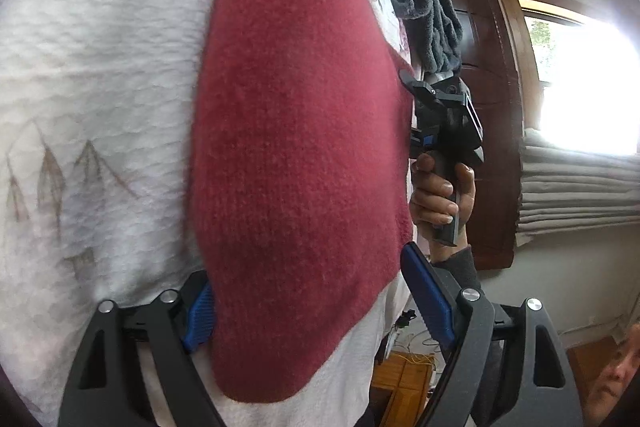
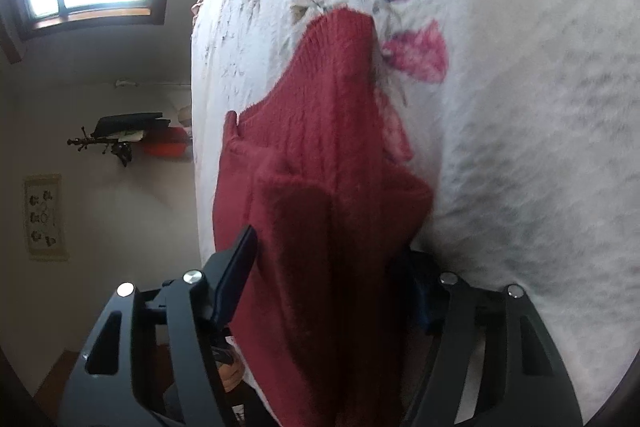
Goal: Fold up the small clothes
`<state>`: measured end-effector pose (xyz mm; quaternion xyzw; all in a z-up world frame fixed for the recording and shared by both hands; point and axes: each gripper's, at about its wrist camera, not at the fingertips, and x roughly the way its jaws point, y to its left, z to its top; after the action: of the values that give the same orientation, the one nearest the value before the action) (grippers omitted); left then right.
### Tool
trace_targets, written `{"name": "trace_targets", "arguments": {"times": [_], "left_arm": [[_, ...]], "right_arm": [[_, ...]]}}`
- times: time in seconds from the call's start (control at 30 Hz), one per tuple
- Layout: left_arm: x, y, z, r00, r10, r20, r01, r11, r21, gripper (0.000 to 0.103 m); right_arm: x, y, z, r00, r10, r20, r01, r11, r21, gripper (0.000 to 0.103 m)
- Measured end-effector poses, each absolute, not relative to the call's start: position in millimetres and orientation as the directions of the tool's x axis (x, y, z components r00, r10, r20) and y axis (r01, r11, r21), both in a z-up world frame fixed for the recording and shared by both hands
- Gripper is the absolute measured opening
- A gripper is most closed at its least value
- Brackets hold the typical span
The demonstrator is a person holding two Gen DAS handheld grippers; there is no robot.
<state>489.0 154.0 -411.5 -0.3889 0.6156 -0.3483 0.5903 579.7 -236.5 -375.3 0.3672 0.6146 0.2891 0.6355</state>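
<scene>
A red knitted garment (image 1: pixel 296 131) lies on a white fleecy blanket (image 1: pixel 100 67) with a flower print. In the left wrist view it fills the gap between the blue-padded fingers (image 1: pixel 198 319) of my left gripper (image 1: pixel 308 275), whose jaws stand wide apart around its near end. My right gripper (image 1: pixel 444 115), held by a hand (image 1: pixel 440 199), sits at the garment's right edge. In the right wrist view the garment (image 2: pixel 332 155) is bunched and folded over itself. It runs between the spread fingers of the right gripper (image 2: pixel 328 247), and the right finger is mostly hidden behind the cloth.
A dark grey fluffy cloth (image 1: pixel 424 11) lies at the blanket's far edge. Beyond it are a wooden door (image 1: pixel 492 107), a bright window (image 1: pixel 580 79) and a stack of folded grey blankets (image 1: pixel 580 187). A person (image 1: pixel 612 379) shows at the lower right corner.
</scene>
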Motion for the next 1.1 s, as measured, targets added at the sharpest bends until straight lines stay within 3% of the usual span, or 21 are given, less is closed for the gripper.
{"name": "trace_targets", "arguments": {"times": [0.1, 0.3, 0.5, 0.67, 0.8, 0.93, 0.97, 1.0, 1.1], "left_arm": [[488, 154, -407, -0.003, -0.887, -0.462, -0.064, 0.461, -0.885, 0.083], [485, 152, -404, -0.003, -0.882, -0.471, -0.052, 0.470, -0.881, 0.083], [486, 154, -407, -0.010, -0.892, -0.453, -0.062, 0.453, -0.890, 0.084], [485, 155, -408, -0.007, -0.890, -0.455, -0.065, 0.455, -0.888, 0.083], [482, 153, -407, -0.003, -0.886, -0.464, -0.062, 0.463, -0.884, 0.083], [482, 149, -406, 0.001, -0.872, -0.490, -0.072, 0.489, -0.870, 0.083], [482, 149, -404, 0.004, -0.866, -0.499, -0.077, 0.498, -0.864, 0.082], [481, 148, -402, 0.006, -0.859, -0.512, -0.077, 0.510, -0.856, 0.081], [481, 148, -399, 0.008, -0.832, -0.555, -0.082, 0.552, -0.830, 0.061]], "right_arm": [[572, -244, -375, 0.095, 0.808, -0.582, 0.062, 0.579, 0.813, 0.055], [565, -259, -376, 0.111, 0.801, -0.588, 0.096, 0.580, 0.809, 0.056], [574, -244, -374, 0.094, 0.782, -0.616, 0.080, 0.611, 0.788, 0.068], [579, -227, -377, 0.038, 0.859, -0.511, 0.046, 0.509, 0.859, 0.073], [580, -244, -390, 0.071, 0.864, -0.499, 0.084, 0.493, 0.866, 0.053], [586, -228, -383, 0.065, 0.877, -0.475, 0.053, 0.473, 0.880, 0.064], [587, -223, -381, 0.063, 0.866, -0.496, 0.043, 0.494, 0.868, 0.061], [588, -221, -381, 0.063, 0.852, -0.520, 0.037, 0.518, 0.854, 0.049], [586, -227, -380, 0.081, 0.853, -0.516, 0.044, 0.514, 0.856, 0.034]]}}
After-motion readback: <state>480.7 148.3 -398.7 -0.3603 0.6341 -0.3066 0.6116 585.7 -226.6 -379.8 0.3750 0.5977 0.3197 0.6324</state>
